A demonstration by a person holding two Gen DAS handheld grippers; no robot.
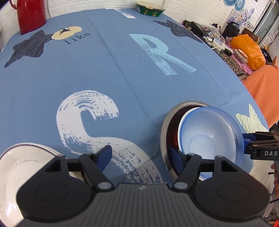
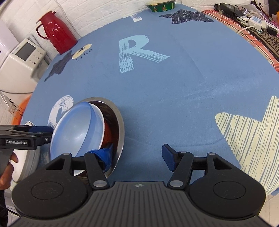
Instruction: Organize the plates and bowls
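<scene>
Your left gripper (image 1: 142,156) is spread wide with nothing between its blue pads, hovering over the white "S" printed on the blue tablecloth (image 1: 122,75). One pad sits just inside the rim of the steel bowl (image 1: 164,125) at about 4 o'clock in the left wrist view. In that bowl nests a reddish-brown bowl (image 2: 109,135), and in that a white bowl (image 1: 183,122). A translucent blue bowl (image 1: 214,132) sits tilted on top, its rim riding up over the stack.

Your right gripper (image 2: 137,158) is likewise released. In its own view its left pad lies against the steel bowl's inner wall at 7 o'clock, the other over bare cloth.

A white plate (image 1: 21,160) with a dark rim line lies at 8 o'clock in the left view. A red thermos jug (image 2: 55,29) and a green patterned bowl (image 2: 161,7) stand at the far edge, at 11 and 12 o'clock.
</scene>
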